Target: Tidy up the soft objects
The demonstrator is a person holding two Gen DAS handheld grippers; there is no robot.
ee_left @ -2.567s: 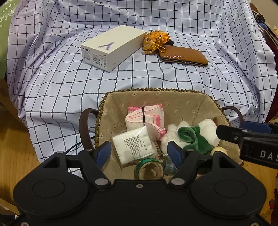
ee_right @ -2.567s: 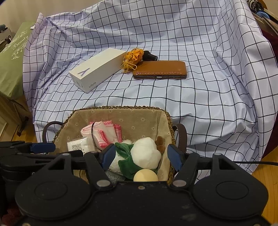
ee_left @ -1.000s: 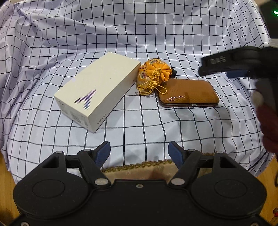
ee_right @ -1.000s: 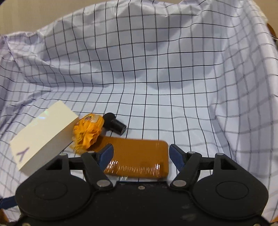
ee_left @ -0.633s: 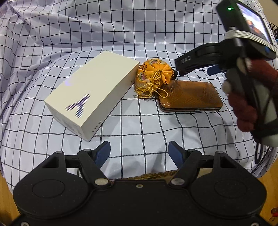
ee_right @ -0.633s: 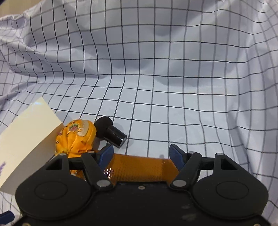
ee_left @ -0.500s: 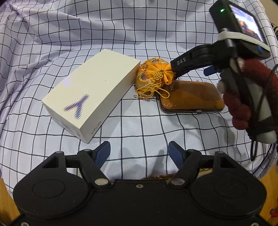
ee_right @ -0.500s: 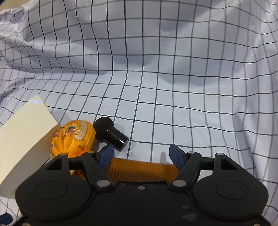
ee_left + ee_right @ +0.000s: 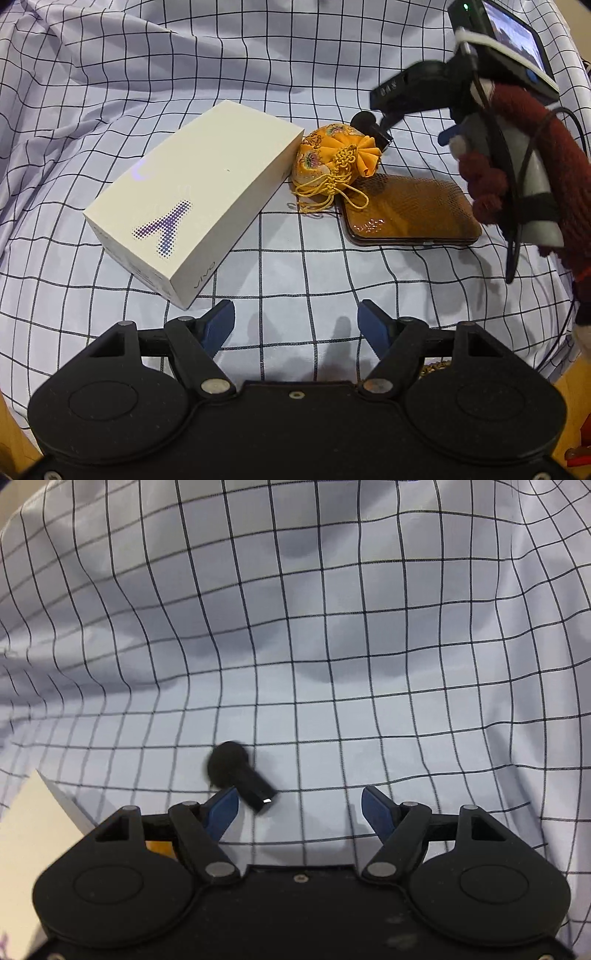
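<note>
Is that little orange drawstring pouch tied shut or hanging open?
Shut. The orange pouch has its neck gathered into a pleated ruffle and cinched by a knotted gold cord, whose loose ends trail onto the brown case.

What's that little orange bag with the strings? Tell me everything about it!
The orange pouch looks like shiny embroidered fabric with small flower patterns. Its neck is gathered into a pleated fan and tied with a knotted golden cord whose loose ends trail over the brown case. It lies on its side on the checked cloth, against the white box, with a small black thing just behind. No gripper touches it.
</note>
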